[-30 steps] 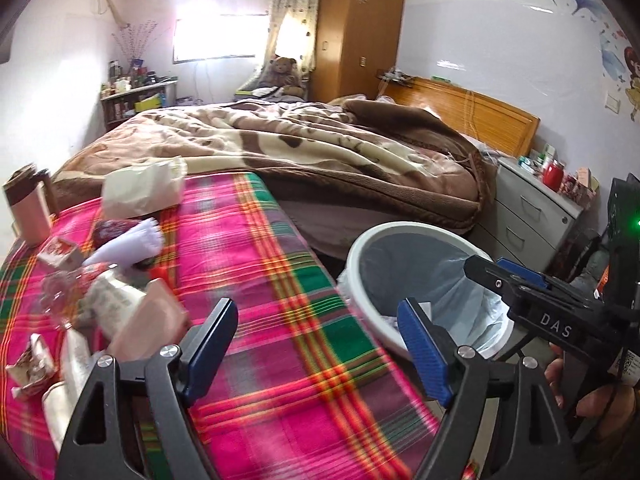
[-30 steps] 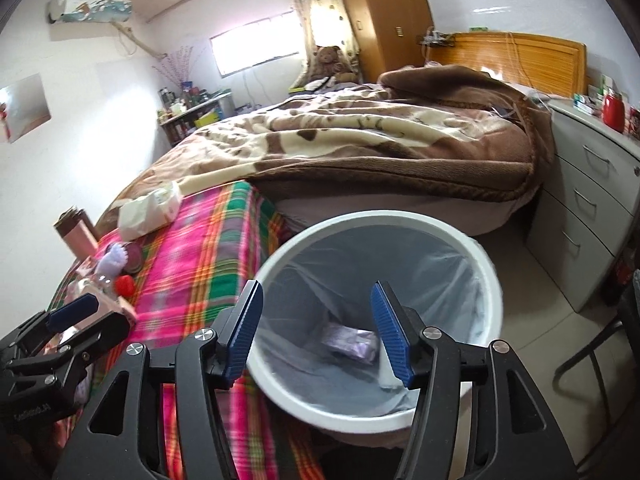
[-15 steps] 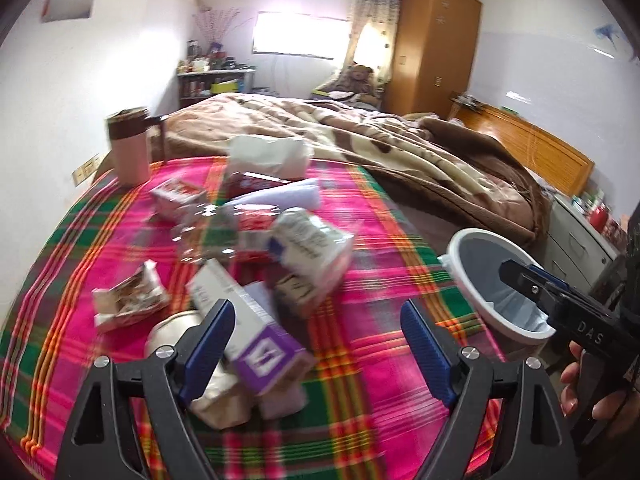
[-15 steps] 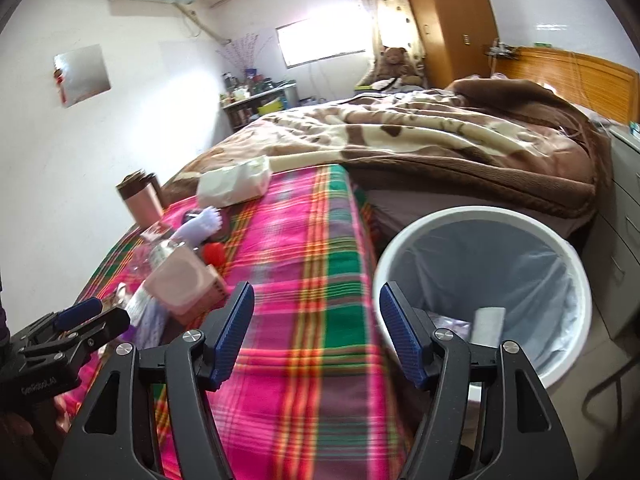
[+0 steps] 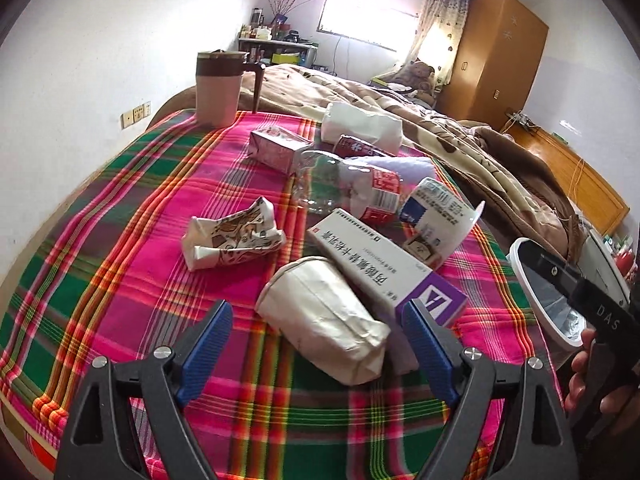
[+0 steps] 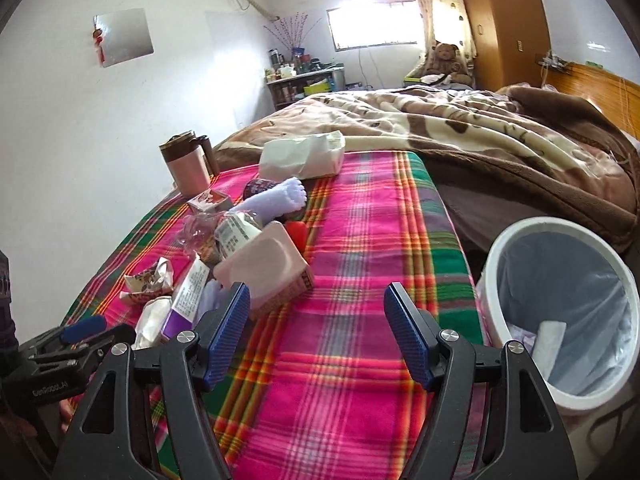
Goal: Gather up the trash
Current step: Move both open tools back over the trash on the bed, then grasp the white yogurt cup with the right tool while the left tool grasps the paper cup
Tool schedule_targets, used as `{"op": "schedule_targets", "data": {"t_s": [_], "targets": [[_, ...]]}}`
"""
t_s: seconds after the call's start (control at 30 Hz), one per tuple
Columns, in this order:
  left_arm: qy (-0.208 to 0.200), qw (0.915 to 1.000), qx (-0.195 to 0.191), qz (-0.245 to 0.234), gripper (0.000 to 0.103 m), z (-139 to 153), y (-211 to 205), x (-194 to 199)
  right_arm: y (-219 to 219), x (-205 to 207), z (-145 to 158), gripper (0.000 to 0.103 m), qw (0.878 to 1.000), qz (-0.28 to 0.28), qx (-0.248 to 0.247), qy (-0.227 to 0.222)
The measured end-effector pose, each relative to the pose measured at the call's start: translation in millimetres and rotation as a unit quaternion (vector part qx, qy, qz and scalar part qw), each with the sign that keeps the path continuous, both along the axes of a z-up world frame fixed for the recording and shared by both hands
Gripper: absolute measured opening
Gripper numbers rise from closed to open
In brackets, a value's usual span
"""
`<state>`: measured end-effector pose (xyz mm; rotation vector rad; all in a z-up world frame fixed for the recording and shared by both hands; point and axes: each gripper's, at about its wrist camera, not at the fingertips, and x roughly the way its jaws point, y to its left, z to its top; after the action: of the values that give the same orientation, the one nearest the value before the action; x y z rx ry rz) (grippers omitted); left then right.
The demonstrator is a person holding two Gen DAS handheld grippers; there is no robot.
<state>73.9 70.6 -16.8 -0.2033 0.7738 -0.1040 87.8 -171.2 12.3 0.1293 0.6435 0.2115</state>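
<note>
Left gripper (image 5: 316,336): jaws stand wide, nothing held; they have just been opening a little. 1 second ago it looked over the bin; now it faces the trash pile, with a crushed white cup (image 5: 324,320) lying between and just beyond its blue fingers.
Right gripper (image 6: 316,324): jaws apart and empty, just been opening. Earlier it hung over the bin mouth; now bare plaid cloth (image 6: 352,240) lies between the fingers.
Bin (image 6: 504,248): white, lined, right of the table, a few discarded pieces inside.
Trash pile: purple-and-white box (image 5: 384,268), crumpled wrapper (image 5: 232,236), clear bottle (image 5: 348,188), all on the cloth's left half.
Far end: brown-lidded mug (image 5: 218,88), standing upright.
</note>
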Motion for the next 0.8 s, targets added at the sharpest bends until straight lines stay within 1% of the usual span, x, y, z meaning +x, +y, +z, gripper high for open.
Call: {"op": "schedule_targets", "data": {"t_s": [0.13, 0.23, 0.3, 0.33, 0.43, 0.53, 0.63, 0.7, 0.8], "targets": [[0.015, 0.9999, -0.008, 0.000, 0.088, -7.3, 4.0, 6.3, 13.8, 11.9, 10.2, 0.071, 1.000, 0.016, -0.011, -0.011], [0.033, 0.9990, -0.030, -0.001, 0.088, -14.3, 8.2, 13.9, 25.1, 20.0, 14.2, 0.071, 0.999, 0.026, -0.026, -0.014], [0.037, 0.9989, -0.027, 0.002, 0.088, -17.3, 9.4, 16.0, 34.1, 27.6, 16.4, 0.071, 0.998, 0.042, -0.036, -0.015], [0.040, 0.9988, -0.027, 0.002, 0.088, -18.5, 8.8, 16.9, 38.3, 32.0, 15.8, 0.071, 0.998, 0.047, -0.041, -0.012], [0.051, 0.9975, -0.049, 0.001, 0.088, -22.5, 12.0, 22.6, 50.2, 44.0, 12.9, 0.071, 0.996, 0.062, -0.065, 0.002], [0.059, 0.9974, -0.042, 0.002, 0.088, -25.5, 10.8, 25.9, 57.1, 52.3, 10.2, 0.071, 0.994, 0.073, -0.080, 0.013], [0.072, 0.9958, -0.056, 0.000, 0.088, -29.6, 11.1, 28.3, 61.2, 59.5, 4.1, 0.071, 0.991, 0.082, -0.097, 0.031], [0.071, 0.9961, -0.052, 0.004, 0.088, -28.8, 9.9, 28.8, 62.0, 62.6, 0.8, 0.071, 0.990, 0.088, -0.103, 0.042], [0.074, 0.9963, -0.044, 0.003, 0.088, -30.0, 5.8, 31.8, 62.6, 63.4, -1.9, 0.071, 0.988, 0.087, -0.115, 0.047]]}}
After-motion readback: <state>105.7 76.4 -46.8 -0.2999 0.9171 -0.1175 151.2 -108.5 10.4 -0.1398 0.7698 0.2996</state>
